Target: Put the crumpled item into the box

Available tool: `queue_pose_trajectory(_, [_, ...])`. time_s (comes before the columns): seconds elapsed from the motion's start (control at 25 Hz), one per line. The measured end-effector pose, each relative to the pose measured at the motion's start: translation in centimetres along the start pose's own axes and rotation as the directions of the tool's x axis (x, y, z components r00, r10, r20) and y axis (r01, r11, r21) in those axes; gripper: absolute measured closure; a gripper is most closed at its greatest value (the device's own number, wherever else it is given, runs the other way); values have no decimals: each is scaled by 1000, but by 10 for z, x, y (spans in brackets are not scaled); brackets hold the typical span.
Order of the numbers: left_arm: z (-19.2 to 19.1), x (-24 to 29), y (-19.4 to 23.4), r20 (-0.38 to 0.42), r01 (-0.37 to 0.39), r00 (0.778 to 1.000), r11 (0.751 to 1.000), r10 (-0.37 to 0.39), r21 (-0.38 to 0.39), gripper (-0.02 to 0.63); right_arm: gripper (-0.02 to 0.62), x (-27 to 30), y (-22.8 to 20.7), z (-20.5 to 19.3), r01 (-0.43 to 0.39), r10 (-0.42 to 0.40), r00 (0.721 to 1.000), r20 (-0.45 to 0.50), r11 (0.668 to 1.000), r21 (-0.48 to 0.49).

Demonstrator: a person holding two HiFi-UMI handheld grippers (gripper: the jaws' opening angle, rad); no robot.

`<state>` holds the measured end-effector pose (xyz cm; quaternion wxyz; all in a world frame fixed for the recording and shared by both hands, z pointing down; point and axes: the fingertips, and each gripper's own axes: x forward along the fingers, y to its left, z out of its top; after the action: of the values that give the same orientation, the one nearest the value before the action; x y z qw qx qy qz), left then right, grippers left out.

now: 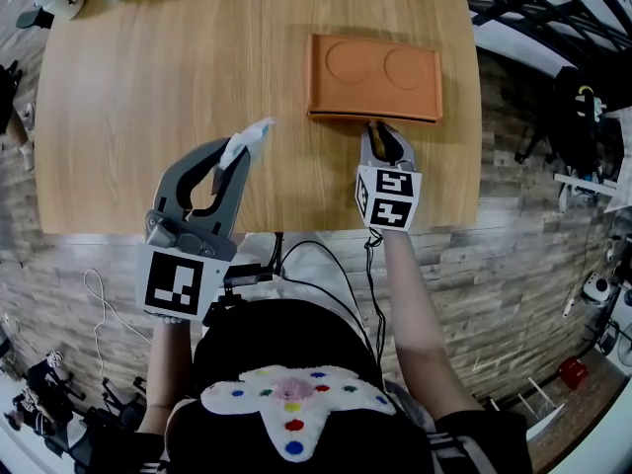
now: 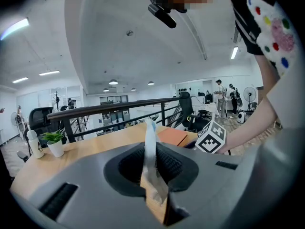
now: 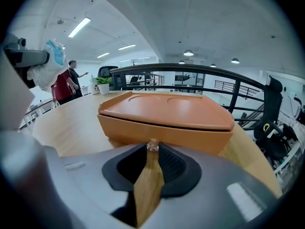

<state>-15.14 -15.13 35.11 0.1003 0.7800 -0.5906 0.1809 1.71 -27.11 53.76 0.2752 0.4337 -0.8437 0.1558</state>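
Head view: crumpled item (image 1: 253,134) clamped between left tool (image 1: 240,156) tips.

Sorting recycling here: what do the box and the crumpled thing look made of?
Box: probably moulded plastic, matte orange; smooth rounded edges, two circles pressed into its top. Crumpled thing: thin white tissue or film, possibly; creased, pinched flat, some blue.

A wooden table (image 1: 197,87) carries a small potted plant (image 2: 55,143) and a white bottle (image 2: 32,144) at one corner, with a black railing (image 2: 119,109) behind it and a grey plank floor (image 1: 513,255) around it.
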Motion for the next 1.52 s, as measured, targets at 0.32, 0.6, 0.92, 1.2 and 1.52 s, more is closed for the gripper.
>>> queue_pose_trajectory(0.32, [-2,1,-1,-4,9,1000,1000,-9,4,555,512,-3,0,-2,-4,4,1000,-3,1000,19])
queue_pose_trajectory(0.6, [-3,1,-2,-2,26,1000,1000,-26,3,555,512,-12,3,-9,-2,2,1000,-16,1000,30])
queue_pose_trajectory(0.92, [-7,-2,-9,-8,57,998,998,-57,9,555,512,-26,7,-20,4,-2,1000,-22,998,55])
queue_pose_trajectory(1.2, [-9,-8,-23,-5,94,996,995,-94,22,555,512,-46,14,-35,8,-6,1000,-29,997,71])
queue_pose_trajectory(1.52, [-11,-13,-40,-7,128,992,991,-128,28,555,512,-69,14,-52,19,-16,999,-37,996,89])
